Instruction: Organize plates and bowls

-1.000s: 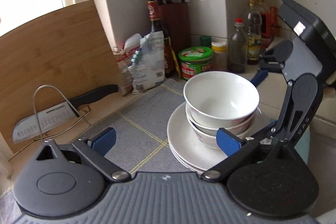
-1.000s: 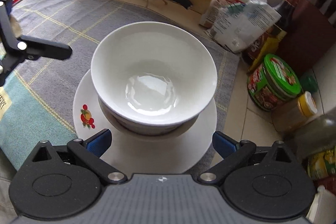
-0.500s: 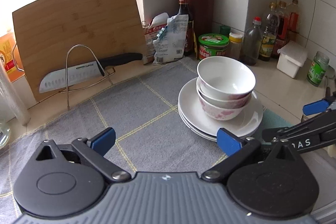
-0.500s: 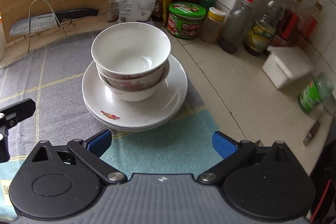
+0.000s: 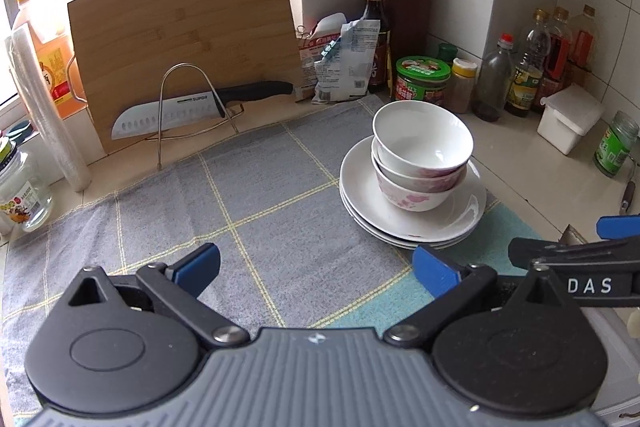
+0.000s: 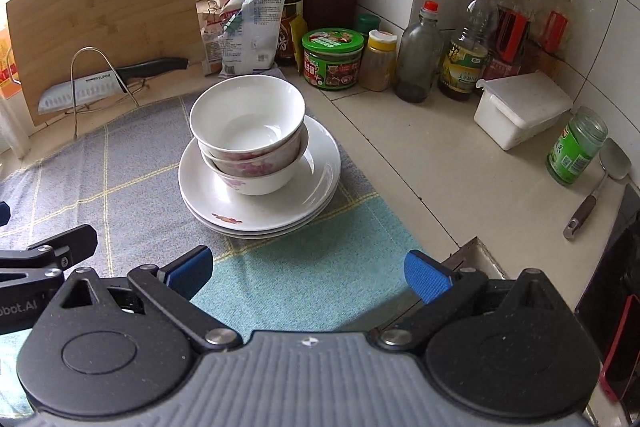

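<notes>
- My left claw [image 5: 316, 267] is spread wide, holding nothing.
- My right claw [image 6: 306, 273] is likewise wide, holding nothing.
- Nested bowls [image 6: 248, 131] sit on stacked plates [image 6: 304, 203], at 11 o'clock from my right claw, on the checked cloth [image 5: 248, 187].

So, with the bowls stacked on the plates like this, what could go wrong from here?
1. The top bowl sits tilted inside the lower bowl; a nudge from either open gripper could slide it off.
2. The plates lie near the edge of the cloth, close to the jar and bottles; pushing the stack that way may knock them over.
3. Lifting the whole stack at once risks the bowls toppling.
</notes>
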A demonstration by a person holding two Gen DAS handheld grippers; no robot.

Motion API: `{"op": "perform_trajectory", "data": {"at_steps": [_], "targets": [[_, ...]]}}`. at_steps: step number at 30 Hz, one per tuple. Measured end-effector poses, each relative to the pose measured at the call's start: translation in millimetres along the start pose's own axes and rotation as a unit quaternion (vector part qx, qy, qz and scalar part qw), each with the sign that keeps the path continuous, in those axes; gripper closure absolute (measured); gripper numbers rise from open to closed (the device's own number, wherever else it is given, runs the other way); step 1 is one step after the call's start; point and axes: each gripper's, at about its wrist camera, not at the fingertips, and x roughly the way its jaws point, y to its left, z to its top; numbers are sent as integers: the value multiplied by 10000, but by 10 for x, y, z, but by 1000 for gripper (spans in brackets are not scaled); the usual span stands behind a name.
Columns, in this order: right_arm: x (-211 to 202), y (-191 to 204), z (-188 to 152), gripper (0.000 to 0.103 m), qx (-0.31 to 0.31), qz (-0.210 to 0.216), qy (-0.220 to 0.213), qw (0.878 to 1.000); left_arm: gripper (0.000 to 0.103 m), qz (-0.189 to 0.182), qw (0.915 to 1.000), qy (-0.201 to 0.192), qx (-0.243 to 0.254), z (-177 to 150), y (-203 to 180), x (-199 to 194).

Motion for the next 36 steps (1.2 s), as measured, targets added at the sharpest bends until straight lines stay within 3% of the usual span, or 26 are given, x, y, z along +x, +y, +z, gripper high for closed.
{"op": "perform_trajectory", "data": {"at_steps": [36], "targets": [[-67,-81,61,0,13,199,-120,9997,1,237,9995,-28,-223,41,-57,-111]]}}
